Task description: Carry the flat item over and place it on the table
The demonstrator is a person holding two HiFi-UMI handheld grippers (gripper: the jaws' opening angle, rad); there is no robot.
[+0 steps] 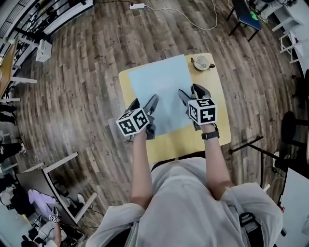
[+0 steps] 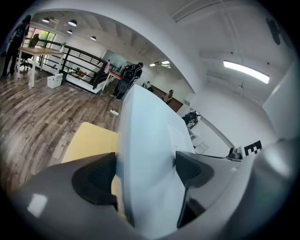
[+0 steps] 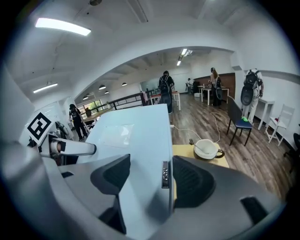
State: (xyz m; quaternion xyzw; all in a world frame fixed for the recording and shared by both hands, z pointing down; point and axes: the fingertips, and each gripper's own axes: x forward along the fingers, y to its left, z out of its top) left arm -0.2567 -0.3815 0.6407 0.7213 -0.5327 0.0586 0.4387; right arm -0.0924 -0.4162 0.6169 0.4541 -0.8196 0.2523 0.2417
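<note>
A flat pale-blue item [image 1: 161, 91], a thin slab like a closed laptop, is held level above the small yellow table [image 1: 193, 140]. My left gripper [image 1: 145, 112] is shut on its near left edge; in the left gripper view the slab [image 2: 145, 154] fills the gap between both pads. My right gripper [image 1: 190, 100] is shut on its near right edge, and the right gripper view shows the slab [image 3: 140, 140] pinched between the pads, a small port on its side.
A white cup with a spoon [image 1: 202, 62] stands at the table's far right corner, just beyond the slab. Wood floor surrounds the table. A dark chair [image 1: 246, 17] and a power strip with cable [image 1: 137, 6] lie beyond. People stand far off in the room.
</note>
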